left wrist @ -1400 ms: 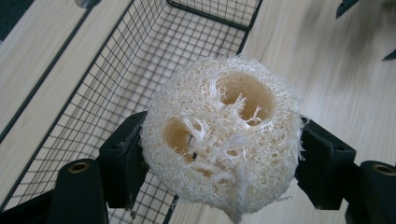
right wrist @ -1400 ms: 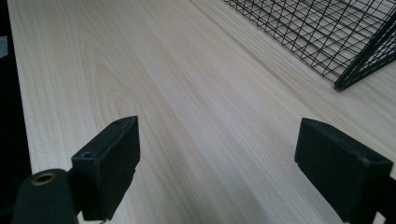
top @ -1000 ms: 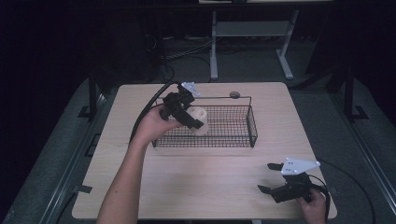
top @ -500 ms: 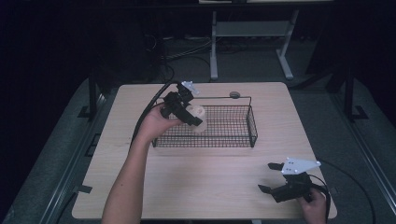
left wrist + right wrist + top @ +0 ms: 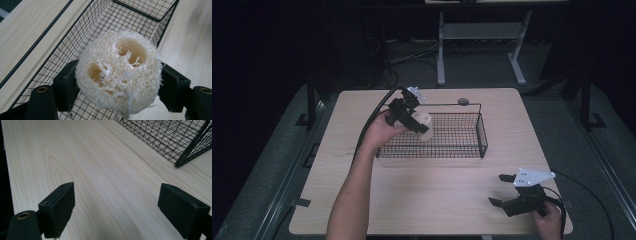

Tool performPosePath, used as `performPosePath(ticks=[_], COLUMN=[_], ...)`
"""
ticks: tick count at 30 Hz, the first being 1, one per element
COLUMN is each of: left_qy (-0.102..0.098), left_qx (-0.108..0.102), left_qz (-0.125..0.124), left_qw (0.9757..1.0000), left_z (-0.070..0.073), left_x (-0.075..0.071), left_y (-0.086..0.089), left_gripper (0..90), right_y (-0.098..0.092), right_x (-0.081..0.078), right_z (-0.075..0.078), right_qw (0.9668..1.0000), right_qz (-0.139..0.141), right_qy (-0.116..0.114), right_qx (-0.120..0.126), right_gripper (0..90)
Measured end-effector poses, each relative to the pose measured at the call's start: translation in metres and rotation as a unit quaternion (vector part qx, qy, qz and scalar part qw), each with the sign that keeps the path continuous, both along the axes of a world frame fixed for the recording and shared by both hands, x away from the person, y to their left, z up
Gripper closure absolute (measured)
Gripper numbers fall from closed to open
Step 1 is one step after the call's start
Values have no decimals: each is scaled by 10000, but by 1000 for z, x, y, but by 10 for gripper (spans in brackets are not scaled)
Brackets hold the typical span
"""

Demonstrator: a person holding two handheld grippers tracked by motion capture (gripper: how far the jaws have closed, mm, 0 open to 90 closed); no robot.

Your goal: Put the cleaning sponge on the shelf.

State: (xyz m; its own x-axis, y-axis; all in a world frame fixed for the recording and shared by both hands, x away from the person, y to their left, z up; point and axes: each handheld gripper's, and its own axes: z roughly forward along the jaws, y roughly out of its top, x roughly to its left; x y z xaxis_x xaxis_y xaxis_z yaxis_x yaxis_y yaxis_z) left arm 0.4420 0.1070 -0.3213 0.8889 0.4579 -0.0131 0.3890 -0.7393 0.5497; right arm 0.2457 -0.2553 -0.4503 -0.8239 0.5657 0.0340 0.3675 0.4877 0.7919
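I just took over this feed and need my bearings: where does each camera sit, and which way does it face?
High view: above the person's side, facing forward and down on the table; both forearms enter from below.
Left gripper view: rides the left gripper, looking along its jaws at the clamped loofah.
Right gripper view: rides the right gripper, facing bare tabletop.
All three share the wire basket.

My light wooden table (image 5: 432, 195) carries a black wire basket (image 5: 452, 150) at frame centre; a small round disc (image 5: 463, 101) sits behind it.

Your left gripper (image 5: 421, 123) carried loofah (image 5: 424, 120) slightly farther over wire basket (image 5: 462, 150), toward its back-left corner.
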Motion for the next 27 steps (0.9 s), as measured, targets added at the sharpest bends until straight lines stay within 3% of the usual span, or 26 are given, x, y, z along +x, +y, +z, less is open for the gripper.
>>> performPosePath(ticks=[11, 27], left_qy=[127, 244], left_qx=[-8, 188], left_qz=[141, 221], left_qw=[9998, 9993], left_z=[-10, -30], left_x=[9, 17], left_y=[-1, -8], left_gripper=[266, 266], right_y=[0, -1], right_x=[0, 1], right_z=[0, 0], right_qw=[10000, 10000], right_qz=[11, -14], right_qy=[-19, -33], right_qx=[8, 4], right_gripper=[135, 136])
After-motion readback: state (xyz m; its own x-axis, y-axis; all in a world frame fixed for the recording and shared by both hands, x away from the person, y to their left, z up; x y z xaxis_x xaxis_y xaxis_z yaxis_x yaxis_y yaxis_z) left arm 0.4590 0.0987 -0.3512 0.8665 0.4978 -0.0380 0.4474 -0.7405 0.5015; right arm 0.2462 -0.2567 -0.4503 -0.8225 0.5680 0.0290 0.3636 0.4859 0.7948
